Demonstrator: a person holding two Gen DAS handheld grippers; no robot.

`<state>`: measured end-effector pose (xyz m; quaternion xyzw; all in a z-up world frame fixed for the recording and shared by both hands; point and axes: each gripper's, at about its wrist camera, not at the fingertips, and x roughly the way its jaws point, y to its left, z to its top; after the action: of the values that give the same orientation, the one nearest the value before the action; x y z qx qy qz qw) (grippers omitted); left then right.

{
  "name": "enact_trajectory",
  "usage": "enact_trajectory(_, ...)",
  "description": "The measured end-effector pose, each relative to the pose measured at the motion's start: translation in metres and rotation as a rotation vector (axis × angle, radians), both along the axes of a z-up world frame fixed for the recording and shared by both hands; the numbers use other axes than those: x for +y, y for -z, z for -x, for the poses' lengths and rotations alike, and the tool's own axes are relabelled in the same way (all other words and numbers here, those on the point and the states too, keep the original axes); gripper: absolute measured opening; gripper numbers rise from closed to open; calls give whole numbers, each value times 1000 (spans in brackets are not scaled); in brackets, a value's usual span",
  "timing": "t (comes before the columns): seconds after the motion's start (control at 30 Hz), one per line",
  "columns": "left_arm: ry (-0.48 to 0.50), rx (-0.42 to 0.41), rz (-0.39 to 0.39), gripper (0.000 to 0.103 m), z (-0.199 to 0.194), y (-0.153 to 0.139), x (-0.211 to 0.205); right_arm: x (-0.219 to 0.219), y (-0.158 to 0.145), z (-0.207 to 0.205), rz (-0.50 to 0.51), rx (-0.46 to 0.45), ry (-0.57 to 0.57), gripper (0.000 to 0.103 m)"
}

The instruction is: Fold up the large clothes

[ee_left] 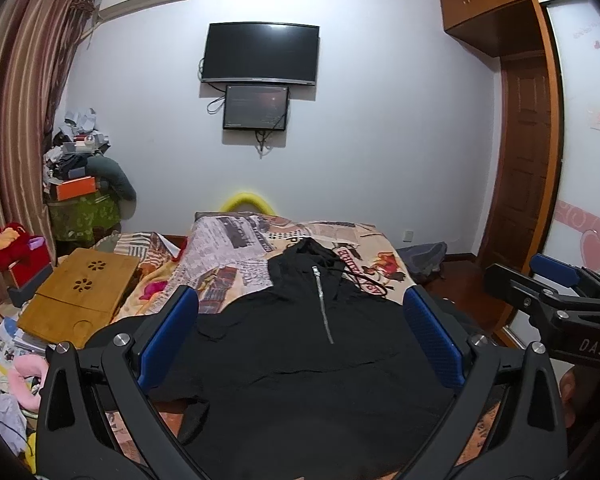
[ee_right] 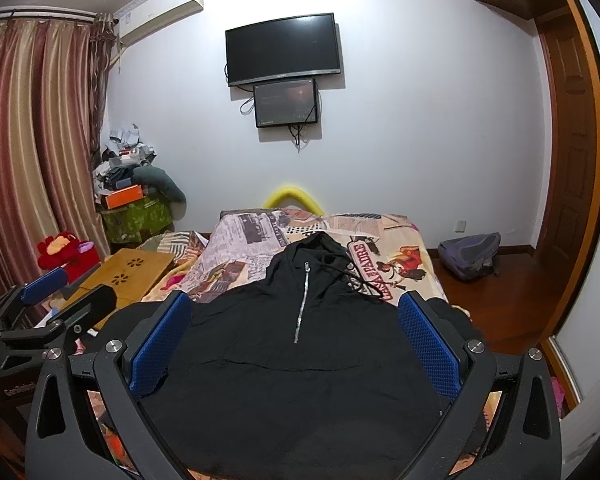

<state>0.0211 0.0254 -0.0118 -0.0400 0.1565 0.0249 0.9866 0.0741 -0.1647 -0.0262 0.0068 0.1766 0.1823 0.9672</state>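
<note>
— Black cloth, that is all we have under us: the hoodie [ee_left: 300, 360] lies flat on the bed [ee_left: 364, 240], front side up, its hood toward the wall with the television [ee_left: 260, 54]. Where do we begin?

— We judge that nothing is folded yet. Our left gripper [ee_left: 300, 340] is released, its blue pads wide apart and empty, and it hangs over the lower part of the garment. Our right gripper [ee_right: 296, 344] is the same: spread open, holding nothing.

— So we take it by the sides?

— Yes, we think so. Measured from the zipper [ee_left: 324, 304], each gripper should go outward to one edge and pinch both layers there, not only the top one. Then we bring the sides toward the zipper line evenly, so the middle stays smooth.

— How does the hoodie look?

— Large and soft, with some shallow wrinkles across the chest. The short silver zipper runs down from the collar. A drawstring [ee_right: 360, 280] lies loose to the right of the zipper, out over the printed bed cover; better we tuck it in before folding.
</note>
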Motion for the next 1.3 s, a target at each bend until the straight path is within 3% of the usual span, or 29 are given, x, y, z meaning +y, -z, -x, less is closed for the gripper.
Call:
enact_trajectory(0.23, -129, 30, 16, 103, -13, 7, 39, 20, 5, -17, 18, 28, 3, 103)
enact_trajectory(0.4, -305, 82, 14, 103, -28, 29, 83, 42, 18, -34, 53, 70, -34, 103)
enact_trajectory(0.5, -326, 138, 58, 103, -36, 46, 113, 53, 28, -45, 76, 98, -48, 103)
enact_trajectory(0.7, -425, 306, 309, 103, -47, 101, 201, 66, 48, -66, 130, 164, -55, 103)
enact_trajectory(0.87, -495, 429, 473, 102, -45, 153, 256, 69, 61, -79, 156, 220, -53, 103)
enact_trajectory(1.0, -423, 493, 726, 100, -43, 202, 282, 72, 67, -83, 182, 250, -52, 103)
enact_trajectory(1.13, -366, 534, 855, 89, -45, 235, 285, 76, 70, -89, 200, 263, -55, 103)
enact_trajectory(1.3, -321, 546, 925, 89, -50, 256, 280, 79, 74, -94, 214, 267, -52, 103)
